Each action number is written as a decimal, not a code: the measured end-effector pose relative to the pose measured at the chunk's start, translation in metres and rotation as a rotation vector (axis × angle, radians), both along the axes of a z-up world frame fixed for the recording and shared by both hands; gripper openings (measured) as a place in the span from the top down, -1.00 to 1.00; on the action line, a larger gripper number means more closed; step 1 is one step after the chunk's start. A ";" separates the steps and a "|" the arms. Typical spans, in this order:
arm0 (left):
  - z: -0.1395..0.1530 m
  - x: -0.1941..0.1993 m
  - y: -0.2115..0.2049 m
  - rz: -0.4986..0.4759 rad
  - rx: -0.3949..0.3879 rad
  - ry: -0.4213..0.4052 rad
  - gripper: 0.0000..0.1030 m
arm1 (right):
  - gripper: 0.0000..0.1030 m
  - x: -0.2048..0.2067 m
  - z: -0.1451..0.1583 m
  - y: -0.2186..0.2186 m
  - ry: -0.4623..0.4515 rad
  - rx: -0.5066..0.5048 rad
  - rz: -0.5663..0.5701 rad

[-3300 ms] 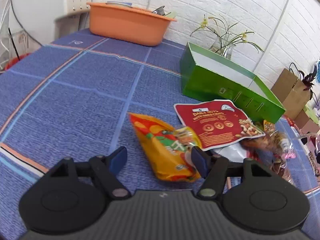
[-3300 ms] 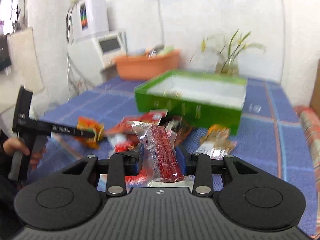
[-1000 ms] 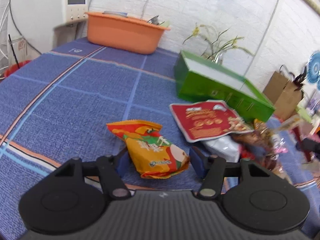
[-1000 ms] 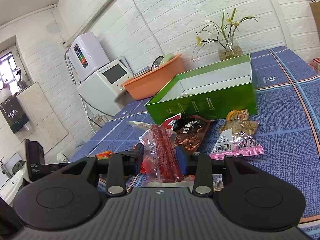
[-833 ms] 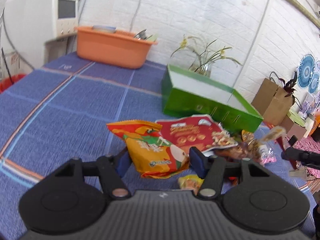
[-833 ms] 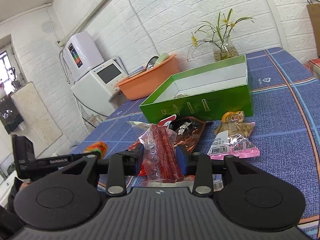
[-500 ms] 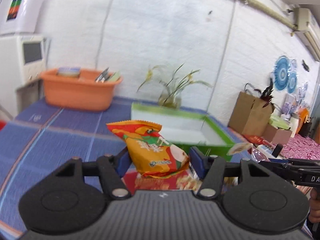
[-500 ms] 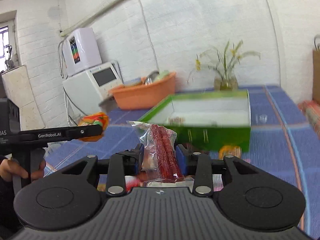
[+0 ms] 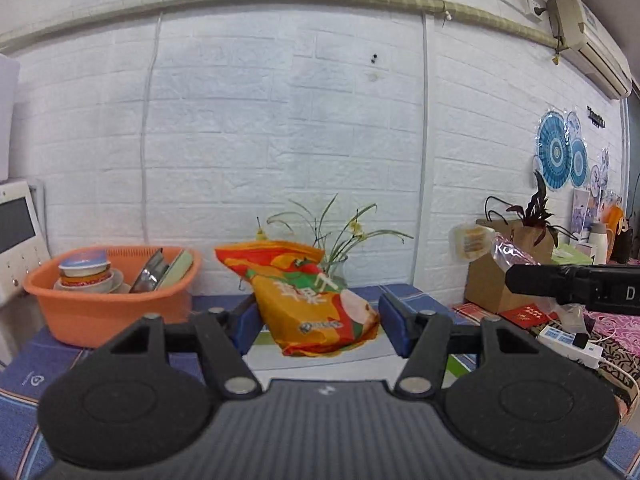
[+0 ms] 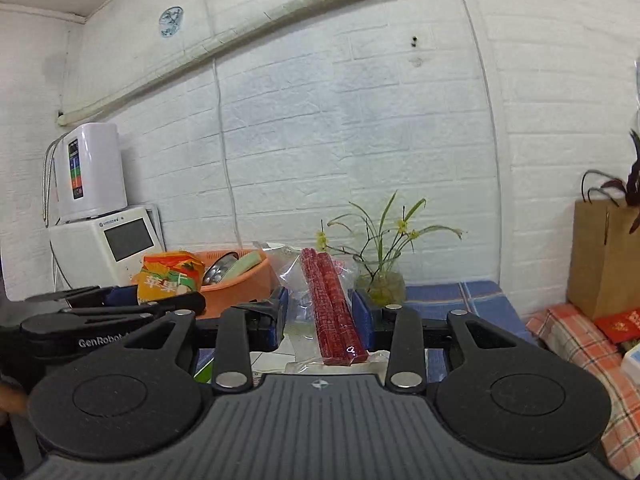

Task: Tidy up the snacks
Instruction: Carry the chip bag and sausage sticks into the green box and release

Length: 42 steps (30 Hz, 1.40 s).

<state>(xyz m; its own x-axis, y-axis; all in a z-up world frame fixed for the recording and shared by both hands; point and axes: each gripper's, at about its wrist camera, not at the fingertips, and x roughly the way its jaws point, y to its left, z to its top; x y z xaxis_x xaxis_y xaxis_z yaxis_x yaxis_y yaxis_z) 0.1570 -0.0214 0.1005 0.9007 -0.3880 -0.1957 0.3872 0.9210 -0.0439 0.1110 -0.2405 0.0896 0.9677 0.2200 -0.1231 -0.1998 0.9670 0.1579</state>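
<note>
Orange bag: I see an orange snack bag [image 9: 308, 300] with a red top edge and green-and-white print, puffy, tilted so its top leans left, raised in front of the white brick wall [image 9: 280, 120].
Left gripper: my left gripper [image 9: 320, 326] is clamped on the lower part of that bag, its blue pads [image 9: 394, 330] about half spread and pressing both sides.
Red sticks: a clear wrapper holding two long dark-red sticks [image 10: 332, 304], standing nearly upright (the loose plastic flares out at the top).
Right gripper: my right gripper [image 10: 320, 320] grips that wrapper between its blue pads, also about half spread.
Each from the other side: the right-wrist view shows the left gripper with the orange bag at far left; the left-wrist view shows the right tool at far right, the wrapper's blurred tip above it.
Behind: an orange basin [image 9: 108, 296] of dishes and a vase of thin green stems [image 10: 380, 256] against the wall (both beyond the held snacks).
</note>
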 end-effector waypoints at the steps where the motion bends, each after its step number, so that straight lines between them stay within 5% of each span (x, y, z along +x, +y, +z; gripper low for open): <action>1: -0.006 0.005 -0.001 0.000 -0.005 0.013 -0.17 | -0.21 0.007 -0.005 -0.002 0.019 0.024 0.005; 12: -0.053 0.060 -0.015 0.055 -0.001 0.120 -0.17 | -0.23 0.086 -0.068 0.004 0.231 0.067 -0.054; 21: -0.077 0.086 -0.022 0.055 0.039 0.203 -0.19 | -0.24 0.111 -0.092 0.009 0.285 0.031 -0.063; 26: -0.081 0.086 -0.023 0.052 0.067 0.199 -0.24 | -0.46 0.114 -0.093 0.008 0.320 0.036 -0.039; 31: -0.071 0.077 -0.020 0.061 0.083 0.163 -0.54 | -0.65 0.107 -0.086 0.007 0.321 0.042 -0.036; 37: -0.059 0.062 -0.017 0.096 0.099 0.121 -0.65 | -0.66 0.088 -0.071 0.000 0.297 0.068 -0.030; 42: -0.050 0.042 -0.012 0.124 0.093 0.106 -0.98 | -0.80 0.066 -0.062 -0.004 0.279 0.071 -0.025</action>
<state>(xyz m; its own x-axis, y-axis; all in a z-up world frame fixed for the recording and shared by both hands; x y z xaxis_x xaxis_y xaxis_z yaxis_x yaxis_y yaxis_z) 0.1989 -0.0331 0.0502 0.9129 -0.2506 -0.3220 0.2677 0.9635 0.0090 0.1765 -0.2441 0.0275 0.9038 0.2143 -0.3703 -0.1158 0.9557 0.2705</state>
